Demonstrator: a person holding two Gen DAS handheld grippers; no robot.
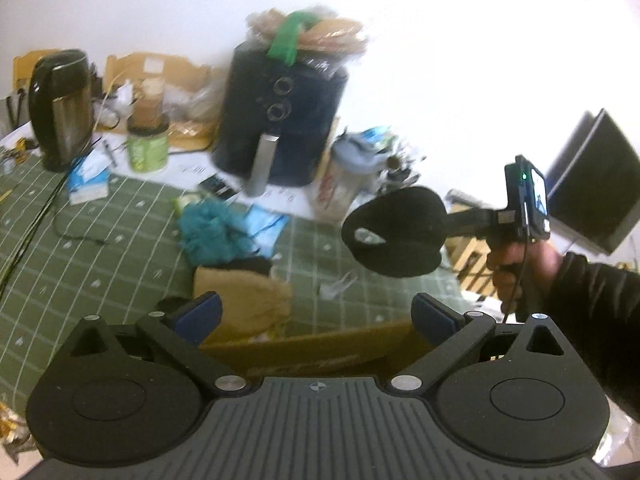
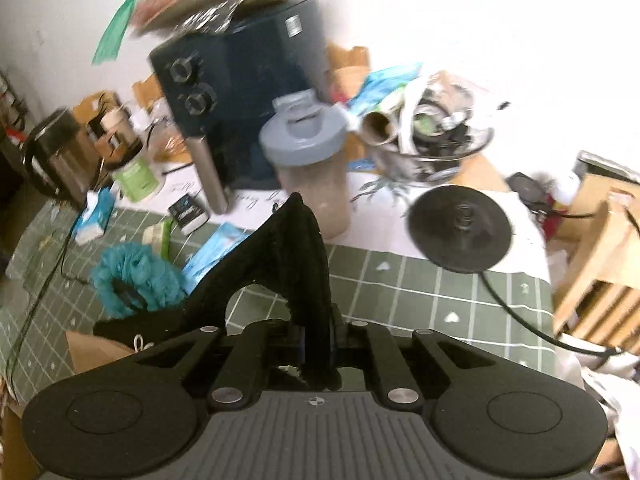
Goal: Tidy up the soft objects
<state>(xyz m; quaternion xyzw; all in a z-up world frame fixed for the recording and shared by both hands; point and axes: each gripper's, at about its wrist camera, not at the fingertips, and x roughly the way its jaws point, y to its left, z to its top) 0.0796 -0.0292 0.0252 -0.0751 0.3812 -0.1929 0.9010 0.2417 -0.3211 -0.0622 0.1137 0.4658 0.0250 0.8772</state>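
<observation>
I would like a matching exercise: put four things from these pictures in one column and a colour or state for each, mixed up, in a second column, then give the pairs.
Things:
1. pouf
2. black cloth
3. left tongs
4. shaker lid

Colour or state:
A. grey
B. open, nothing between them
C. teal
D. gripped by the right tongs

Pairs: 1-C, 2-D, 3-B, 4-A

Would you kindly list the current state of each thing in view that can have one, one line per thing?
Right gripper: shut on the black fabric piece, lifted off the table.
Left gripper: open, empty.
Teal mesh pouf: lying on the green checked cloth.
Kettle: off its round base, lid down.
Shaker bottle: upright, lid closed.
Cardboard box: open.
</observation>
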